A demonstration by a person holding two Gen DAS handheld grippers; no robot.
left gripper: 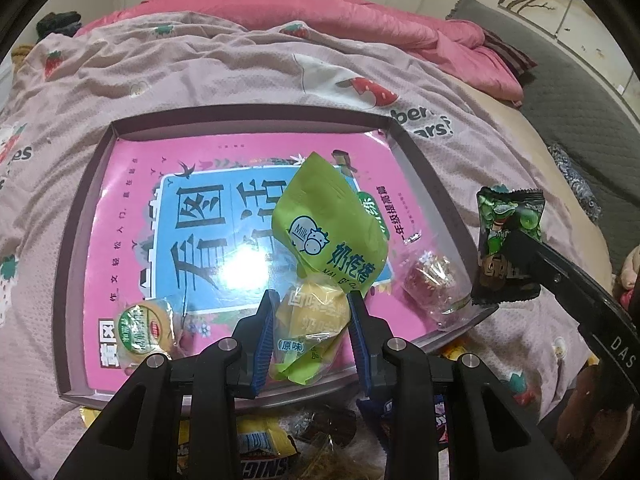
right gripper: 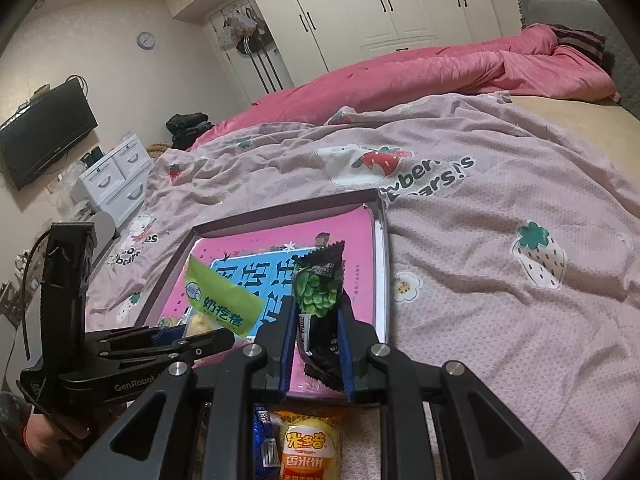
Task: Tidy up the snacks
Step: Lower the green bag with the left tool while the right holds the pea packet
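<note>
1. Both hands are over the shallow brown cardboard tray [left gripper: 76, 240] on the bed's pale pink strawberry-print blanket [left gripper: 240, 76]; each is carrying a snack towards it; the pink-and-blue glossy book cover [left gripper: 132, 216] lines the tray floor.
2. Doing this well, I'd say: lower each packet until it nearly rests on a bare patch of the lining, clear of the round green-labelled sweet [left gripper: 140, 330] and the clear-wrapped reddish candy [left gripper: 430, 280] already lying there; release only then, so nothing slides off the slick cover.
3. Left tool [left gripper: 310, 322]: narrowly parted, blue pads clamped on the lime-green milk-snack packet [left gripper: 328, 232], which stands up above the tray.
4. Right tool [right gripper: 318, 344]: squeezed fully in, pinching the black crinkle-edged green-pea packet [right gripper: 318, 280] by its lower half, over the tray's right side.
5. More wrapped snacks lie loose on the bed at the near edge, among them a yellow rice-cracker pack [right gripper: 308, 444]; they wait their turn.
</note>
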